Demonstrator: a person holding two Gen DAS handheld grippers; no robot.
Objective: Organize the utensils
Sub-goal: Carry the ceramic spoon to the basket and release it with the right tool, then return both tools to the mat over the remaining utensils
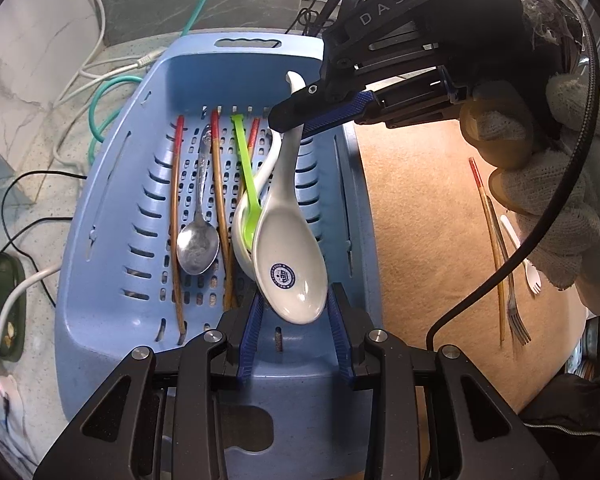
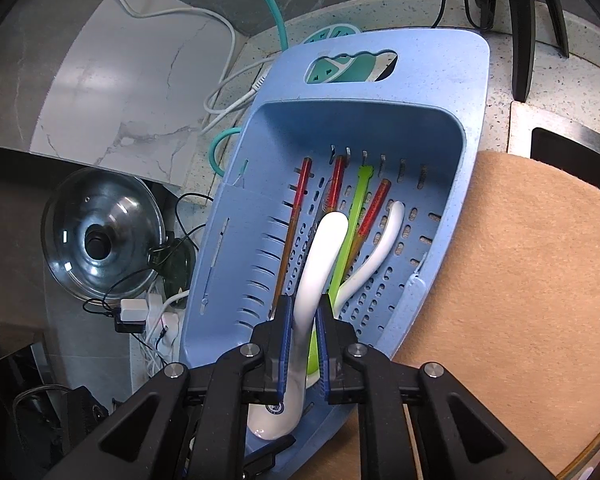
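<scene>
You see a pale blue speckled basket [image 1: 112,216], a white spoon [image 1: 288,256] with a navy round logo, a lime green spoon [image 1: 246,168], amber chopsticks [image 1: 175,216] tipped red, and a tan mat [image 1: 428,216].

Glass pot lid [image 2: 100,236], teal cable [image 2: 274,12], white cables [image 1: 88,52], tan mat [image 2: 520,300]

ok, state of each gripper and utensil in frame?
right gripper: shut on white ceramic spoon, held over blue basket
left gripper: open, empty
second white ceramic spoon: lying in basket
green plastic spoon: in basket
metal spoon: in basket
metal fork: on tan mat
</scene>
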